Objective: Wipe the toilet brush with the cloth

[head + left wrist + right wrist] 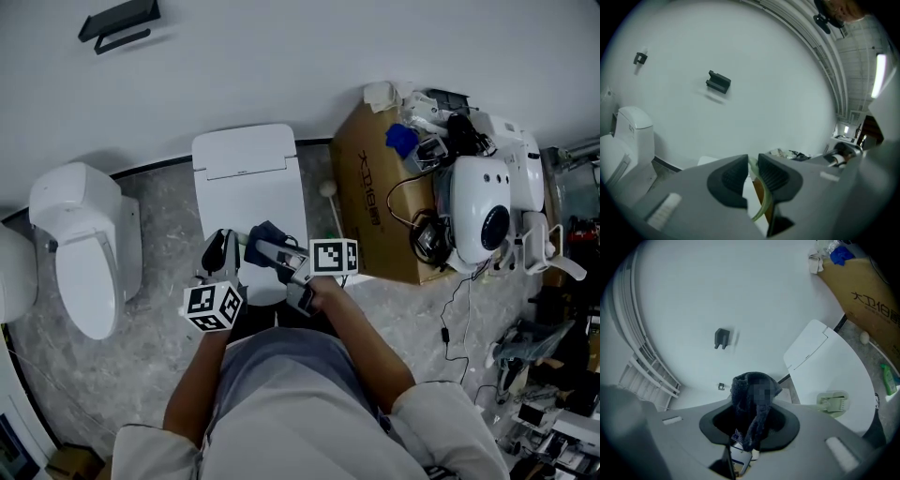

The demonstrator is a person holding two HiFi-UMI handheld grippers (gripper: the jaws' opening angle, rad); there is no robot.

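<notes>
Bent over a closed white toilet (246, 178), a gripper in each hand, both held low in front of the body. In the right gripper (752, 430), a dark blue cloth (740, 397), clamped between the jaws and bunched up past their tips. From above, pointing leftward, with the cloth at its far end over the front of the lid. In the left gripper (751, 164), pads drawn nearly together, pinching the thin, curved, pale green handle of the toilet brush (767, 196). Just beside the right gripper in the head view, tips near the cloth. In the right gripper view, a flat pale green brush head (833, 402) against the white lid; touching it or held above it, cannot tell. Farther out, a grey marbled floor (159, 356). Left of the toilet, a second toilet (84, 248). Right of it, a white ball-tipped stick (328, 190), then a cardboard box (370, 202) crowded with cables and white equipment. Farthest, a white wall (281, 56) with a black bracket (119, 23).
</notes>
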